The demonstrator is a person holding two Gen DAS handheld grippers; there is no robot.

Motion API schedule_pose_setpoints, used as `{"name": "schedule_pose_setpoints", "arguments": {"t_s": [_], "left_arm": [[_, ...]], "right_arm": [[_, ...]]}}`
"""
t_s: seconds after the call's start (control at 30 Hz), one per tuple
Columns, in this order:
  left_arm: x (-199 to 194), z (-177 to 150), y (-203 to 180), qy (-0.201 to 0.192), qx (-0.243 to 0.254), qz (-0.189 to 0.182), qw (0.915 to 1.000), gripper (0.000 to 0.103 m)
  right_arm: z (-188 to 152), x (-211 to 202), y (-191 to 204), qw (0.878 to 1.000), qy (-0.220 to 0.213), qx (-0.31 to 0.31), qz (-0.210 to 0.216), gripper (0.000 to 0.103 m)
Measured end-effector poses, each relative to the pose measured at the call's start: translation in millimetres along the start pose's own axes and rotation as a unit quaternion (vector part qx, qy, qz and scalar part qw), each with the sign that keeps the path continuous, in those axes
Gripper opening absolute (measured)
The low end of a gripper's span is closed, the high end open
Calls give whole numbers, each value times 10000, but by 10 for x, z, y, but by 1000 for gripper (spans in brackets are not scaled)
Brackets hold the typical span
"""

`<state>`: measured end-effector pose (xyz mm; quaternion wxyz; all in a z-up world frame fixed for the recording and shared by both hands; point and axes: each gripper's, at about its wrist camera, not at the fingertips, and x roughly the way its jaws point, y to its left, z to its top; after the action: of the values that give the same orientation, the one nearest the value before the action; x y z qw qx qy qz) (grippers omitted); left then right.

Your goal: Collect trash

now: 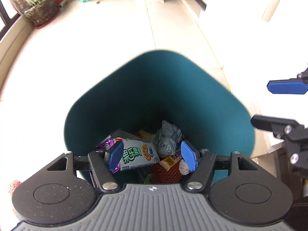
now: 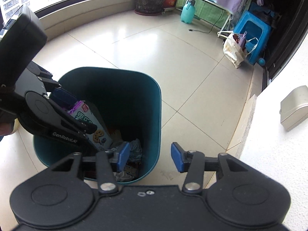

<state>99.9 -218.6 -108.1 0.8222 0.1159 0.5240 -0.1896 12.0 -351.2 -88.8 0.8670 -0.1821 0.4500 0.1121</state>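
Note:
A teal waste bin (image 1: pixel 173 86) stands on the tiled floor and holds several pieces of trash. Among them are a white, green and purple snack box (image 1: pixel 134 154), a crumpled grey wad (image 1: pixel 168 136), a yellow wrapper (image 1: pixel 170 160) and orange netting (image 1: pixel 169 173). My left gripper (image 1: pixel 152 158) hangs open above the bin's mouth with nothing between its pads. In the right wrist view the bin (image 2: pixel 115 88), the box (image 2: pixel 98 132) and the grey wad (image 2: pixel 134 150) show again. My right gripper (image 2: pixel 150 156) is open and empty over the bin's near right rim. The left gripper (image 2: pixel 77 111) reaches in from the left.
A potted plant (image 2: pixel 150 2) and a teal spray bottle (image 2: pixel 187 11) stand by the window wall. A blue stool (image 2: pixel 252 32) and a shopping bag (image 2: pixel 233 50) sit at the far right. A white ledge (image 2: pixel 269 144) carrying a gold box (image 2: pixel 294 107) borders the right side.

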Motion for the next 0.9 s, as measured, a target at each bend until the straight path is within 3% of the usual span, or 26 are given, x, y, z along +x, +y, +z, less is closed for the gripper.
{"name": "schedule_pose_setpoints", "arguments": {"t_s": [0.17, 0.33, 0.57, 0.73, 0.9], "left_arm": [[-512, -144, 76, -499, -118, -17, 9987, 65], [-921, -353, 98, -924, -98, -20, 9957, 65], [-1245, -721, 150, -1316, -228, -44, 9910, 69], [-1458, -987, 169, -1691, -247, 48, 9853, 81], [-1541, -1187, 164, -1850, -306, 101, 9822, 82]], "right_arm": [[-59, -328, 170, 9991, -278, 317, -34, 63], [-171, -639, 233, 9940, -651, 866, 121, 78], [-353, -877, 370, 9866, -1075, 1221, 146, 90], [-493, -1024, 478, 9804, -1473, 1305, 126, 103], [-613, -1057, 557, 9757, -1698, 1382, 94, 103]]}}
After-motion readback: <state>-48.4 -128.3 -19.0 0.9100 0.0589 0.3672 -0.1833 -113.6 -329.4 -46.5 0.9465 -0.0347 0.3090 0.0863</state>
